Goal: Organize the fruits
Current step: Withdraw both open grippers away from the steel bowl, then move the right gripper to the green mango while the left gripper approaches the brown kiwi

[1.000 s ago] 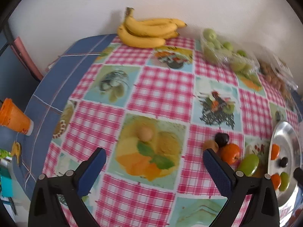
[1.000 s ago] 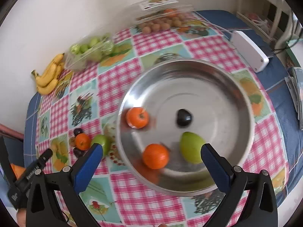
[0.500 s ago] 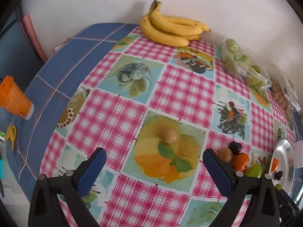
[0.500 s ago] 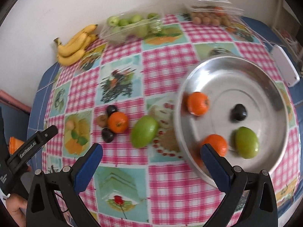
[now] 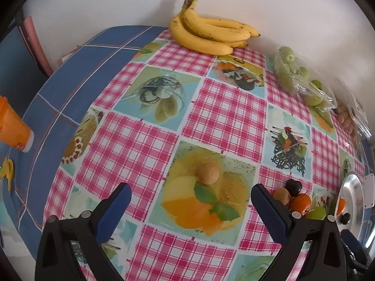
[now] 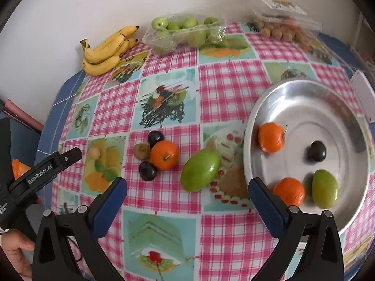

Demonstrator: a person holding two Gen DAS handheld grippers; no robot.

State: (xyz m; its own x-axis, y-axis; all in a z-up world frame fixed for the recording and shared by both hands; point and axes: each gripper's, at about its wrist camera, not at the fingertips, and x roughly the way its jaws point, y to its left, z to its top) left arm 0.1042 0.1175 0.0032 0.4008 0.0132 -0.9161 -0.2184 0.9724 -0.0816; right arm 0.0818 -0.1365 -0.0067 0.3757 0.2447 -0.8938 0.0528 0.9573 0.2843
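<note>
A steel bowl [image 6: 293, 98] on the right holds two oranges [image 6: 270, 137], a dark plum [image 6: 316, 151] and a green mango [image 6: 325, 192]. Left of it on the cloth lie a second green mango [image 6: 200, 170], an orange [image 6: 164, 155], two dark plums [image 6: 155, 137] and a kiwi [image 6: 141, 151]. My right gripper [image 6: 187, 199] is open, hovering just below that mango. My left gripper [image 5: 191, 207] is open above a small tan fruit [image 5: 208, 172]. The same cluster [image 5: 300, 202] and the bowl [image 5: 351, 185] sit at the far right of the left wrist view.
A banana bunch [image 6: 107, 51], a clear bag of green fruit [image 6: 185, 32] and a clear box of small brown fruit [image 6: 283, 29] line the wall. An orange cup [image 5: 11, 128] stands off the table's left edge. A white box [image 6: 362, 91] lies beside the bowl.
My right gripper has swung left from over the bowl to the loose fruit on the cloth. My left gripper has pulled back and left, so the tan fruit now sits between its fingers.
</note>
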